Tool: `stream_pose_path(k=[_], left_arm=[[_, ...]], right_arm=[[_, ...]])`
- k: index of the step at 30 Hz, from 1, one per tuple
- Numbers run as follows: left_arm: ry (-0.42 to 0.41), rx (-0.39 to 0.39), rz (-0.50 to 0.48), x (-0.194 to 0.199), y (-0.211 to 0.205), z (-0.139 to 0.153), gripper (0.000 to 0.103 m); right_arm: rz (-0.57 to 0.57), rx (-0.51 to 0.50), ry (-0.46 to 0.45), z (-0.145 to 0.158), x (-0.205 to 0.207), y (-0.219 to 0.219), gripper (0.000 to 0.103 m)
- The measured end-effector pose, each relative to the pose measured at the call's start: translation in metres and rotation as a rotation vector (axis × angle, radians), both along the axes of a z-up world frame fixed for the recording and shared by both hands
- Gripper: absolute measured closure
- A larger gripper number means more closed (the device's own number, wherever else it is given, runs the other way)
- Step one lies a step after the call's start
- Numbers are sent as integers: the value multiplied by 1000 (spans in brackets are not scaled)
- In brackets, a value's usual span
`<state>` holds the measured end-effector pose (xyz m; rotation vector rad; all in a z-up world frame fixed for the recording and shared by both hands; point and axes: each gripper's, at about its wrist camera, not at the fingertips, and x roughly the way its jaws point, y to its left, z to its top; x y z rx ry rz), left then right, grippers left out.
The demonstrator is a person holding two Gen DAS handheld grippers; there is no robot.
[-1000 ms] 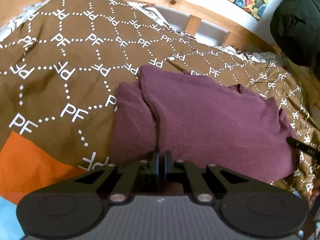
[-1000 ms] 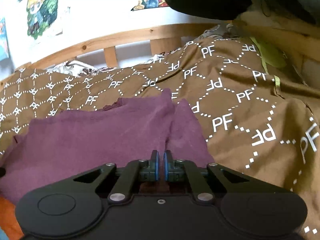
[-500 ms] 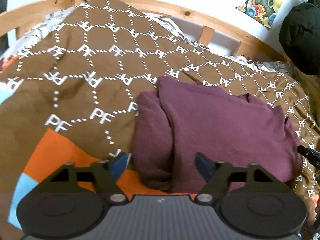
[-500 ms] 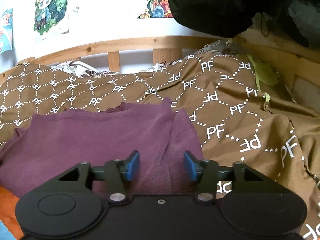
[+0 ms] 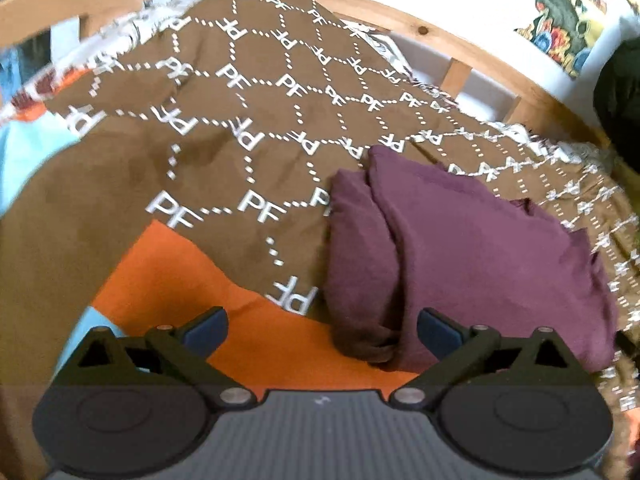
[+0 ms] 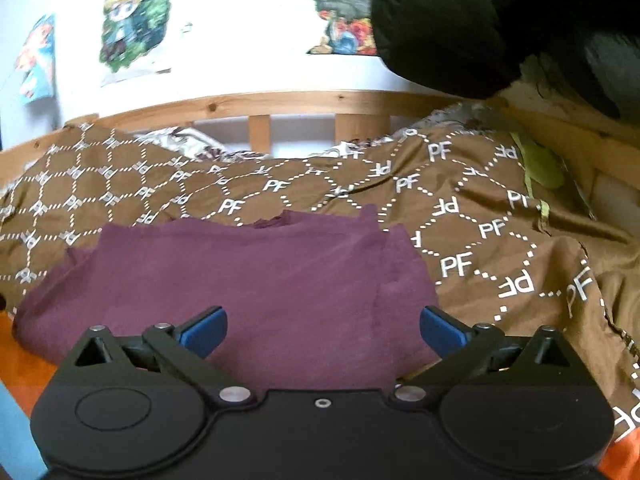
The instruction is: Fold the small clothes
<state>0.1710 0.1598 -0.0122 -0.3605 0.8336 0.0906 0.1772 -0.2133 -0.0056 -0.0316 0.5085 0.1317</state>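
Observation:
A folded maroon garment (image 5: 460, 256) lies flat on the brown patterned bedspread (image 5: 224, 148). In the left wrist view it sits to the right of centre, its near left corner between my fingers. My left gripper (image 5: 322, 328) hangs just short of that corner, jaws opening wide, pads off the cloth. In the right wrist view the maroon garment (image 6: 248, 280) fills the middle. My right gripper (image 6: 323, 326) hovers over its near edge, jaws opening wide, nothing pinched between the blue pads (image 6: 204, 326).
A wooden bed rail (image 6: 280, 104) runs behind the bedspread, with posters (image 6: 128, 20) on the white wall. A black bundle (image 6: 480, 20) hangs at the upper right. An orange patch (image 5: 192, 280) of cover lies near my left gripper. A green strap (image 6: 540, 168) lies far right.
Both grippers were shut on the garment's near edge; both let go and opened wide. Both drew back from the cloth, which stayed folded on the bed.

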Motion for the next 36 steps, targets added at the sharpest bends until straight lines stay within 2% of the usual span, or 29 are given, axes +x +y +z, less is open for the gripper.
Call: stream_pose_path(k=[3, 8, 12, 17, 23, 29, 36], left_arm=[[-30, -54, -25, 1, 2, -4, 1], [-61, -52, -57, 3, -3, -10, 1], [-80, -52, -91, 4, -8, -12, 1], [-81, -67, -101, 9, -9, -18, 1], [-79, -82, -104, 12, -8, -23, 1], [-86, -78, -109, 13, -5, -24, 1], [-69, -89, -103, 16, -4, -30, 1]], right_arm=[[50, -41, -17, -4, -3, 18, 1], [101, -100, -53, -14, 0, 50, 1], [95, -112, -74, -18, 8, 65, 1], [89, -108, -64, -25, 21, 76, 1], [113, -167, -57, -38, 32, 93, 1], [125, -223, -11, -57, 42, 106, 1], [125, -148, 7, -67, 44, 95, 1]])
